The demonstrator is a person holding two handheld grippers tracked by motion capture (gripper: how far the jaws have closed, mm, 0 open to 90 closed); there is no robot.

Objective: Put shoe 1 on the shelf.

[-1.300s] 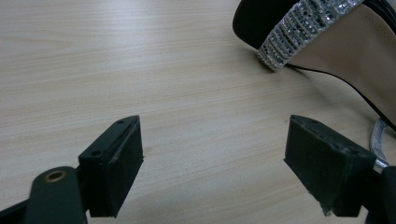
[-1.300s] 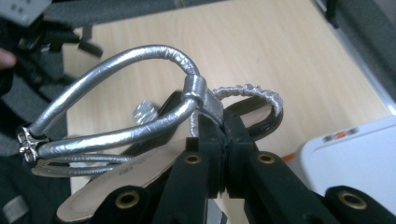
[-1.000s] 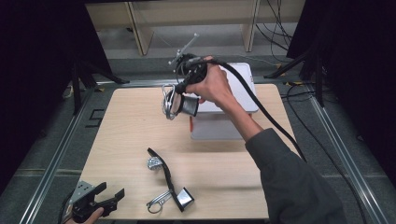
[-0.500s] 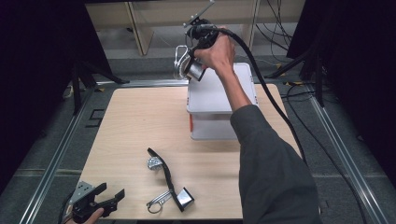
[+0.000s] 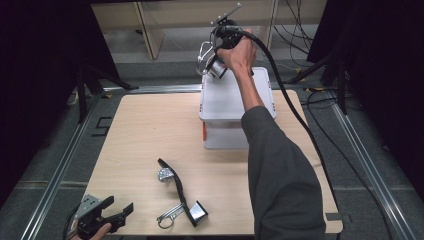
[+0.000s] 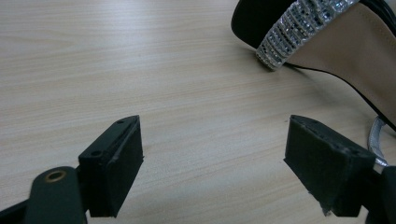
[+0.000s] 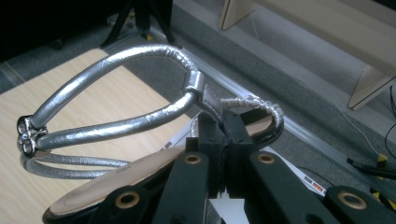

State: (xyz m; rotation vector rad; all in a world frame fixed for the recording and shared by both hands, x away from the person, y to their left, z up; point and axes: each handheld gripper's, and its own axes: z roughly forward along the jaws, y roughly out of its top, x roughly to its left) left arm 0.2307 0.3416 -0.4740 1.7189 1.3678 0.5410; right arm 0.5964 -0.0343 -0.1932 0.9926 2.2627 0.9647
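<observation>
Carrying a silver-strapped sandal above the far end of the white lidded box, the right claw is pressed together on the shoe; in the right gripper view the pads are seen pinching a thin part of the sandal where the silver straps meet the sole. The second sandal lies on the bench, near its front edge, with its block heel toward the person. The left claw rests low at the front left corner of the bench, spread wide and holding nothing; in the left gripper view the glittered heel of the lying sandal is seen ahead and to one side, apart from the pads.

Handling notes, offered as judgement: the sandal is taken to be light, with a stiff sole and heel and flexible padded straps. The straps are expected to give and swing under load, so a grip on a strap alone may let the shoe rotate. The foil-like strap covering and the glitter band are likely slippery and easily scuffed. A hold across the sole edge or at the strap root, as is used now, is considered the firmest; the heel block is a second sound point
</observation>
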